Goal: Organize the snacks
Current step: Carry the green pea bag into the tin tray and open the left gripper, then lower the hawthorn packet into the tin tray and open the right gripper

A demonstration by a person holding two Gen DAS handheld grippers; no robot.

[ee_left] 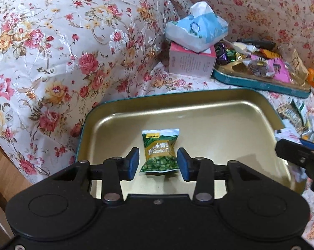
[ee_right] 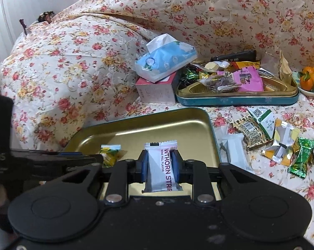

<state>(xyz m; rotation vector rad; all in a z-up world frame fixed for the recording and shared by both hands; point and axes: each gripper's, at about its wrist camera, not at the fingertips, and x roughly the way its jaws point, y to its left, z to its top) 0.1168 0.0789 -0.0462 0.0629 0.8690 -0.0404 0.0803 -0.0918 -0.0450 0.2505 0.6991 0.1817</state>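
Nearest, in the left wrist view: left gripper (ee_left: 158,162) released, blue pads (ee_left: 133,162) standing clear on either side of a green garlic-pea packet (ee_left: 159,152), no pad touching it. Packet lying flat on the floor of the gold tin tray (ee_left: 198,98), toward its near edge.

In the right wrist view: right gripper (ee_right: 159,164) clenched on a white hawthorn-strip packet (ee_right: 163,166), held upright over the same tray (ee_right: 177,114), pads pinching its sides. Pea packet (ee_right: 110,152) lying just to the left in the tray, left gripper (ee_right: 77,158) reaching in from the left edge.

Beside the tray to the right, on the floral cover (ee_right: 73,62): loose snack packets (ee_right: 280,143) scattered, a green one (ee_right: 300,156) among them.

Farther back: second tin (ee_right: 236,101) with a teal rim, heaped with mixed sweets. Just left of it, a pink box (ee_right: 157,91) with a blue tissue pack (ee_right: 165,62) resting on top. At the far right edge, oranges (ee_right: 311,79) on a plate.
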